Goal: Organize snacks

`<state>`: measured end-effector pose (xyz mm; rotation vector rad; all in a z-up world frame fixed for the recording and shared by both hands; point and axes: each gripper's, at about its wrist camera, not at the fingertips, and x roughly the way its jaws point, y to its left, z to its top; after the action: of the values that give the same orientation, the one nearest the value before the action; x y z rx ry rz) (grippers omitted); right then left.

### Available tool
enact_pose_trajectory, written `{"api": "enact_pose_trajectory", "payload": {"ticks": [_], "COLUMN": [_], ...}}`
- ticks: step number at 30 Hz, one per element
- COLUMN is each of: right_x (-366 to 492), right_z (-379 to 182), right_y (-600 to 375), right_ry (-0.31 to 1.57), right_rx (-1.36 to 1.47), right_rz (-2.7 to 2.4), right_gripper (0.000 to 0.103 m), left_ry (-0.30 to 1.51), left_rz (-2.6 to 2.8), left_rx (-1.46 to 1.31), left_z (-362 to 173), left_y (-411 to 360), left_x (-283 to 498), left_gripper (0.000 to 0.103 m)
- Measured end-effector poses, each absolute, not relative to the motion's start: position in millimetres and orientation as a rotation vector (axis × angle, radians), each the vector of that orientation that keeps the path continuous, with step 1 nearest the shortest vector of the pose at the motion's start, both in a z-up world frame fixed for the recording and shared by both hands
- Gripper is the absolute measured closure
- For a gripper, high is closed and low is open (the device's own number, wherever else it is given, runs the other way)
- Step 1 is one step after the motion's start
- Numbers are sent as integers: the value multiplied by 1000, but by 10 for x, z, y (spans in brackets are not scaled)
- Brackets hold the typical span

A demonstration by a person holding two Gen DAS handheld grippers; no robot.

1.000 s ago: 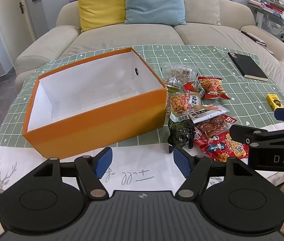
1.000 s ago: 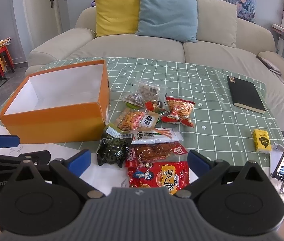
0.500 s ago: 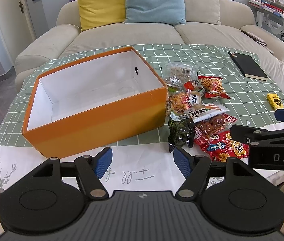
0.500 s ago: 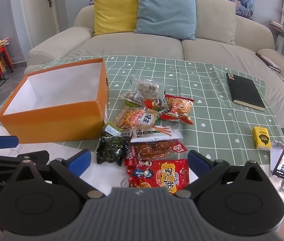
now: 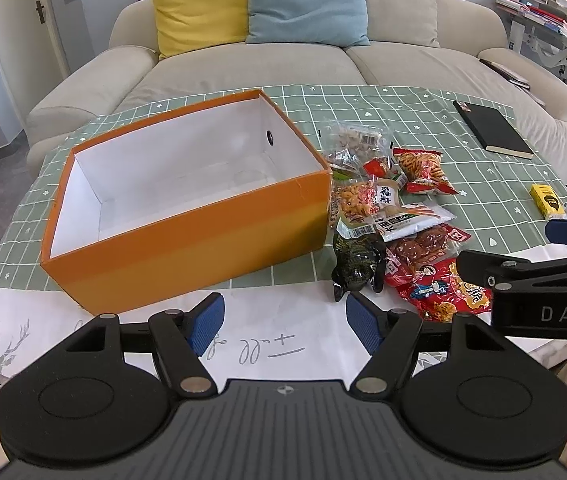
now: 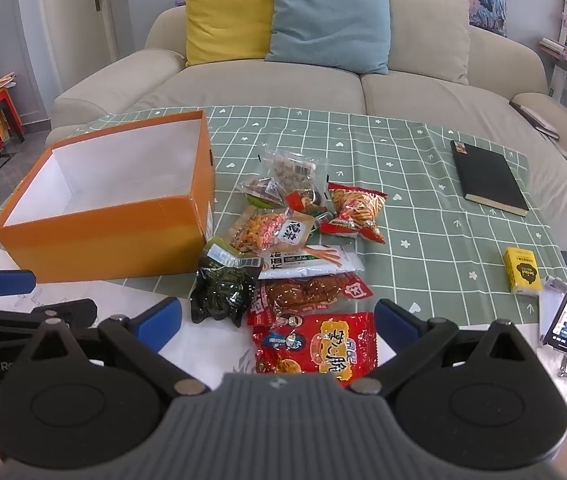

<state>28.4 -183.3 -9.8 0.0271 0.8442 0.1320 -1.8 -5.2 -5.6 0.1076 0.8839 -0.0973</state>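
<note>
Nothing is packed yet: the open orange cardboard box (image 5: 187, 216) with white lining sits empty on the tabletop (image 5: 423, 108), and the pile of crinkly plastic snack packets (image 6: 303, 256) lies just beside it. Left gripper (image 5: 285, 322) and right gripper (image 6: 277, 322) hover with fingers wide, holding nothing.

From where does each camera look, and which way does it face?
Left wrist: sits behind the open left tool, faces down across the table at the box; the right tool shows at right.
Right wrist: sits behind the open right tool, faces the snacks; the left tool's finger shows at left.
Shared: box, snacks, sofa.
</note>
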Motion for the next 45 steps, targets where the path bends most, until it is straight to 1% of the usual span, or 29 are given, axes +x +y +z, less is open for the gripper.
{"api": "enact_pose_trajectory", "payload": {"ticks": [4, 7, 10, 13, 14, 16, 19, 21, 23, 24, 27, 31, 32, 34, 38, 40, 43, 45], "right_x": [298, 310, 335, 383, 396, 408, 445, 489, 525, 539, 577, 650, 666, 682, 740, 776, 835, 884], "right_z": [-122, -145, -183, -241, -263, -312, -425, -528, -642, -689, -832, -988, -1016, -1058, -1147, -1186, -1215, -1236], "right_y": [-1837, -1846, -1876, -1946, -1979, -2040, -2136, -2207, -2297, -2336, -2425, -2467, -2473, -2467, -2435, -2407, -2385, -2385], "right_ry": [854, 861, 863, 863, 860, 838, 824, 833, 848, 856, 879, 906, 909, 914, 945, 961, 969, 983], "right_rx": [31, 36, 42, 60, 71, 93, 113, 131, 158, 166, 161, 115, 102, 89, 90, 86, 82, 83], "right_rz": [131, 132, 124, 124, 128, 133, 130, 115, 96, 87, 43, 29, 26, 31, 59, 68, 74, 76], "right_gripper": [4, 4, 4, 4, 4, 4, 4, 4, 4, 4, 4, 4, 6, 15, 20, 24, 24, 24], "left_ry": [886, 886, 888, 895, 898, 898, 909, 910, 888, 874, 859, 896, 905, 918, 947, 959, 967, 965], "left_rz": [-112, -138, -158, -170, -175, -191, -221, -247, -253, -260, -291, -300, -301, -312, -336, -337, -340, -333], "left_rx": [104, 102, 97, 77, 67, 41, 25, 43, 80, 99, 116, 101, 93, 73, 64, 62, 52, 50], "left_z": [-53, -51, -47, -61, -69, -96, -175, -239, -282, -304, -371, -490, -518, -574, -677, -721, -765, -797], "left_y": [-57, -78, -81, -67, -61, -42, -50, -85, -143, -172, -241, -301, -307, -313, -337, -350, -364, -376], "left_x": [-4, 9, 38, 88, 105, 142, 213, 250, 260, 267, 306, 423, 449, 500, 583, 629, 717, 793], "left_gripper": [21, 27, 28, 35, 39, 41, 41, 39, 29, 28, 26, 26, 26, 25, 25, 25, 25, 23]}}
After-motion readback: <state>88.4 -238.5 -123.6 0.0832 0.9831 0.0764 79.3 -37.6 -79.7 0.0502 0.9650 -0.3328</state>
